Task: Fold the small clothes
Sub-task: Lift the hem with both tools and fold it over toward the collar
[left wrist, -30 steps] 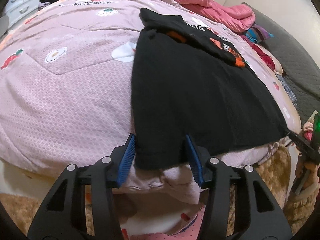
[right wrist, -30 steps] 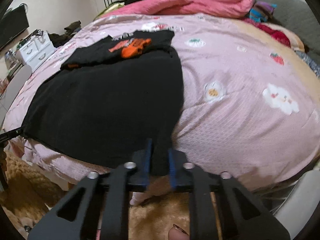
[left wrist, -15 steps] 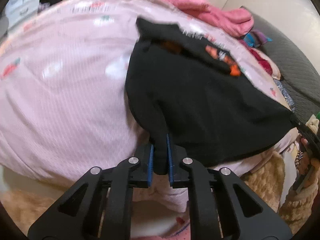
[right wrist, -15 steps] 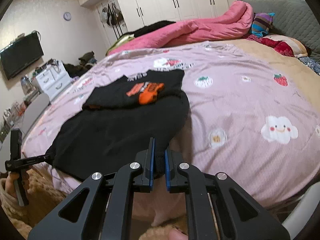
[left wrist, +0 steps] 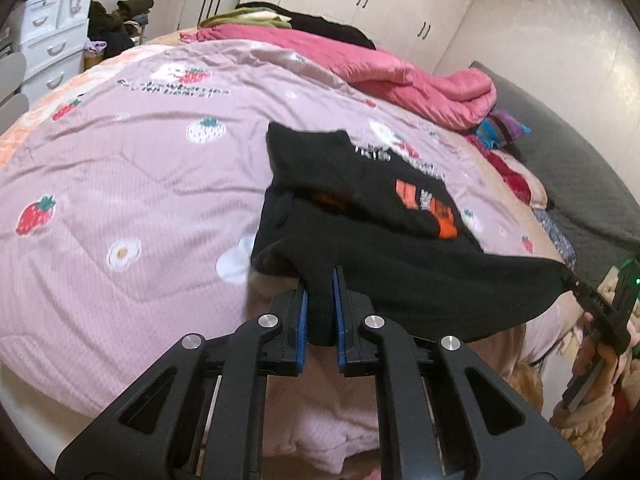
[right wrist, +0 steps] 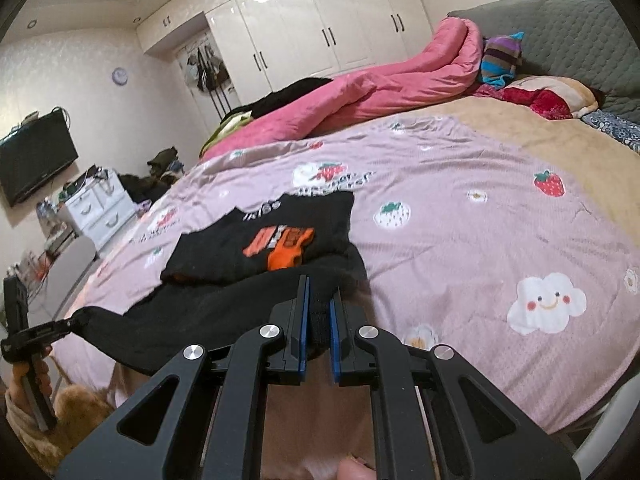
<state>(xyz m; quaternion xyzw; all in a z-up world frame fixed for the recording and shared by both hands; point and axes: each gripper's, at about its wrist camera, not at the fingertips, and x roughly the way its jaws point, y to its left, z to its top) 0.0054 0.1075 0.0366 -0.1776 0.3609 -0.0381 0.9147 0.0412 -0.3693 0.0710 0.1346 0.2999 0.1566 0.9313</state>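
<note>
Each camera sits just behind its own gripper and looks forward along the two fingers, tilted down over the near edge of the bed [left wrist: 120, 200]. The left gripper [left wrist: 320, 304] fills the bottom of its view; the right gripper [right wrist: 319, 320] does likewise. Both views share the black shirt [left wrist: 360, 184] stretched between them, the pink quilt [right wrist: 360, 92] and the white wardrobe [right wrist: 320, 32] beyond. Each also catches the other gripper at its outer side.

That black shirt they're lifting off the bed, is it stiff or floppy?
Probably floppy: the black shirt sags in a curve between the left gripper and right gripper, both shut on its hem. It likely weighs little, since small pinches hold it. Its far part lies draped on the pink quilt.
</note>
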